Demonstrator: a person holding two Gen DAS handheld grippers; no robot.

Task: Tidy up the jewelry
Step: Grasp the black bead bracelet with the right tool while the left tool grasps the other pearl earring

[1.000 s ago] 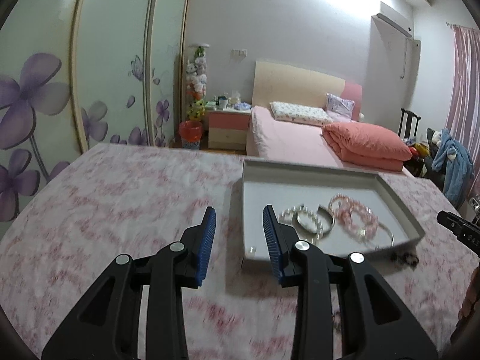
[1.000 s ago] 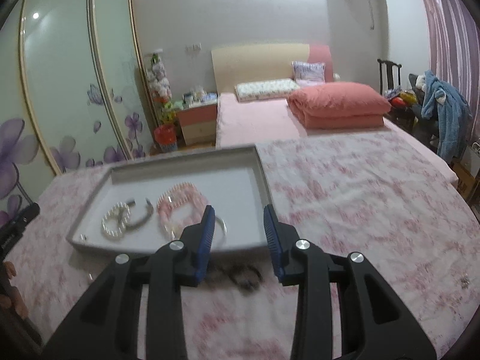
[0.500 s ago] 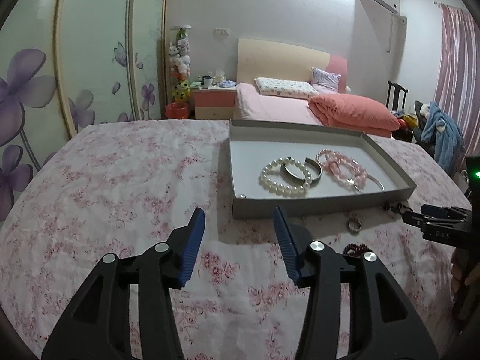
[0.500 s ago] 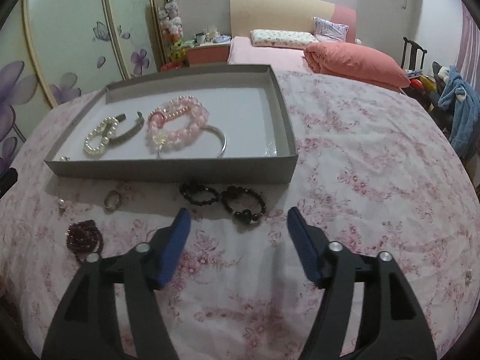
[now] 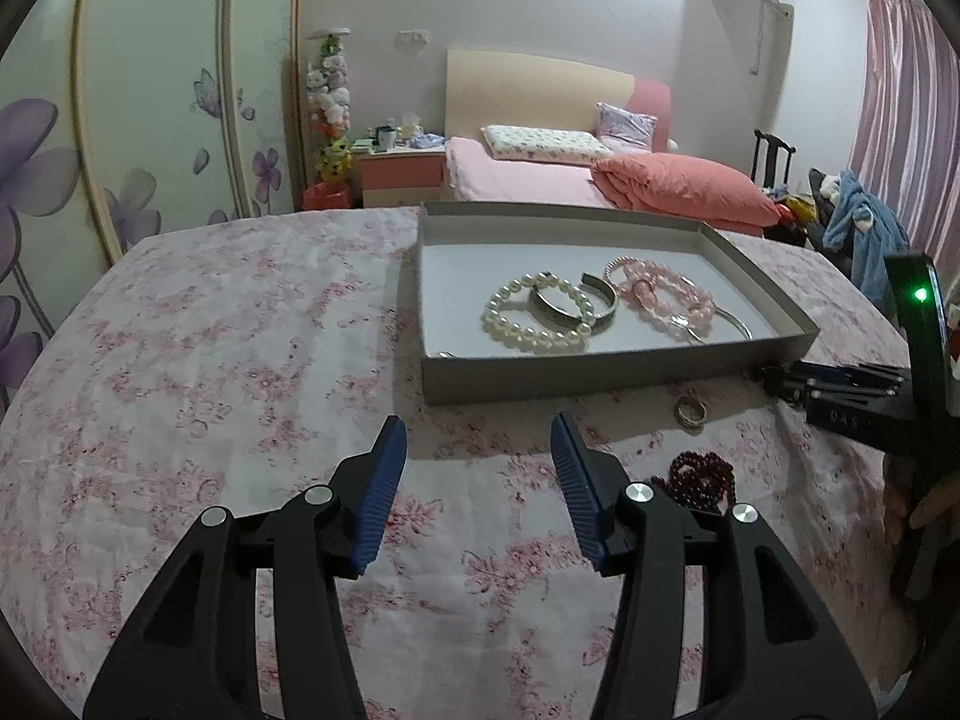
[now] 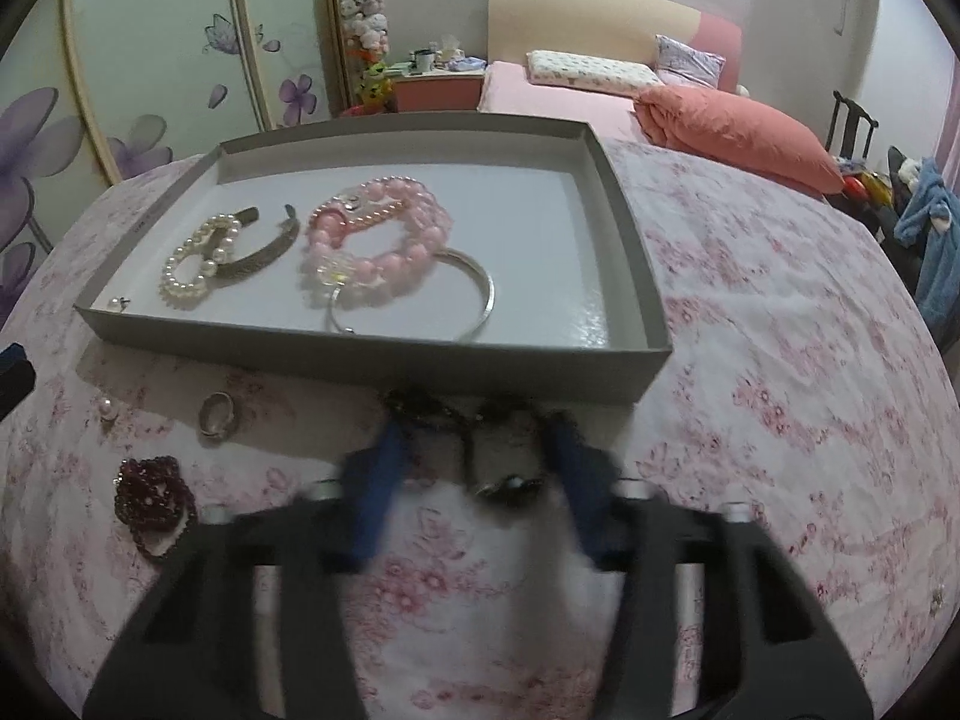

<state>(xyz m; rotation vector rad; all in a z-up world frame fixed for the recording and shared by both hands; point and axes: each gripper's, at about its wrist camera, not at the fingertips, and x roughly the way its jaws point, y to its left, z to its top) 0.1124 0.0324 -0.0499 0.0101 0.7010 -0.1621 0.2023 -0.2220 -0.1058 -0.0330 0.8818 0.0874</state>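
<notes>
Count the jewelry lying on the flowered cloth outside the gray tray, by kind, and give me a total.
Ring: 1
Loose pearl: 1
Dark red bead bracelet: 1
Black bead bracelets: 2 (blurred)
Total: 5

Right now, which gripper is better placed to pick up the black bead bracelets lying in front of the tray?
The right gripper: its closing jaws straddle the black bracelets just before the tray. The left gripper hangs open over bare cloth.

Bracelets [image 6: 378,234] in tray [image 6: 630,276]; ring [image 6: 217,414] on cloth before it.
</notes>
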